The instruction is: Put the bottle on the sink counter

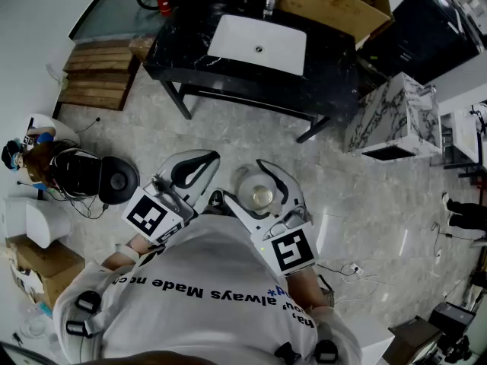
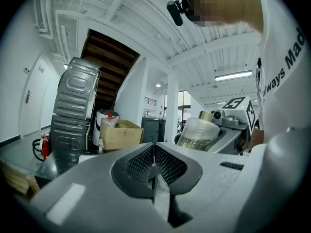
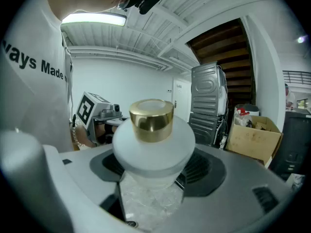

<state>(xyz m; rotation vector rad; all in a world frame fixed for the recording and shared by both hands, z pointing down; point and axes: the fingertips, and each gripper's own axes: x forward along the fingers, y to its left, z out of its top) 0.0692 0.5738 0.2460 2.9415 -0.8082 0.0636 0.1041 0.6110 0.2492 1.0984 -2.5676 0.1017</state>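
A clear bottle (image 3: 154, 154) with a gold cap (image 3: 151, 120) stands between the jaws of my right gripper (image 3: 153, 178), which is shut on its body. In the head view the bottle (image 1: 261, 196) is seen from above inside the right gripper (image 1: 262, 191), close to the person's chest. My left gripper (image 1: 204, 158) hovers just left of it, shut with nothing held; its pads meet in the left gripper view (image 2: 154, 168), where the bottle (image 2: 199, 132) shows at the right. The black sink counter (image 1: 190, 63) with its white basin (image 1: 259, 44) stands far ahead across the floor.
Wooden pallets (image 1: 99, 67) lie left of the counter. A marble-patterned block (image 1: 396, 116) sits to its right and a wooden board (image 1: 335, 2) leans at its back. A black round device (image 1: 114, 179) and a cardboard box (image 1: 38, 265) are at my left. Cables (image 1: 350, 268) trail on the floor.
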